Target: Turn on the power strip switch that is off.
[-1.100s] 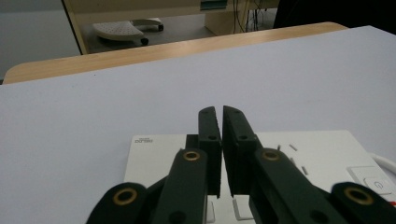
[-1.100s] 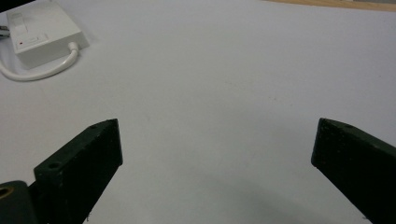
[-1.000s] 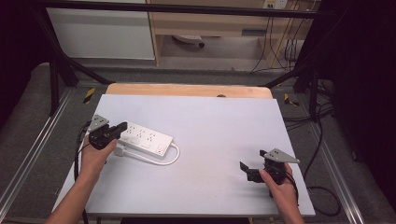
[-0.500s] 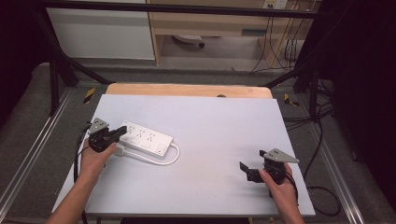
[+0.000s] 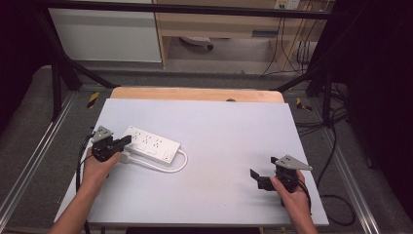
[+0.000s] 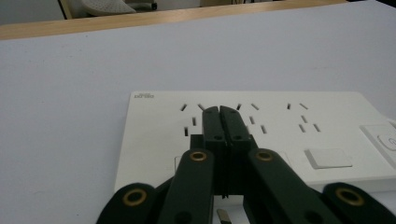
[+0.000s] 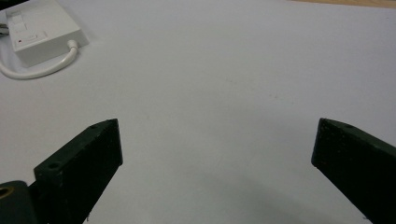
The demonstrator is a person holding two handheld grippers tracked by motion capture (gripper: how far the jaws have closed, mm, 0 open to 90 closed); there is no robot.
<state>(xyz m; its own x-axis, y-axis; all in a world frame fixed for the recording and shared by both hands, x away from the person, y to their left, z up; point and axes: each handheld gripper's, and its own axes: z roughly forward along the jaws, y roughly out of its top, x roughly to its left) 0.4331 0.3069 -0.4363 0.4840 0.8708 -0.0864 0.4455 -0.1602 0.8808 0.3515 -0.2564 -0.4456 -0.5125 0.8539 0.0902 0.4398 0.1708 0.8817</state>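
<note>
The white power strip (image 5: 151,146) lies flat on the left half of the pale grey tabletop (image 5: 219,126), with its long side running at a slant from the near-left edge toward the middle. Its top face carries several groups of socket slots, and in the left gripper view a small grey logo sits at one corner and a square button at the other end (image 6: 327,158). A white cord (image 5: 168,168) leaves the end of the strip that points to the middle of the tabletop and curves back along its near side in a loop.

The left tongs (image 5: 124,141) are at the left end of the strip, and their tips reach over it. In the left gripper view the two black jaws are pressed together with nothing between them, and the tips (image 6: 219,112) hang over the first group of slots; whether they touch the white surface I cannot tell. A small metal prong (image 6: 223,215) shows at the bottom edge, under the jaws. The left hand (image 5: 97,170) holds this gripper from the near side.

The right tongs (image 5: 265,178) are well apart from the strip, near the right front part of the tabletop. Their jaws are spread wide and empty over the bare surface, held by the right hand (image 5: 292,195).
</note>
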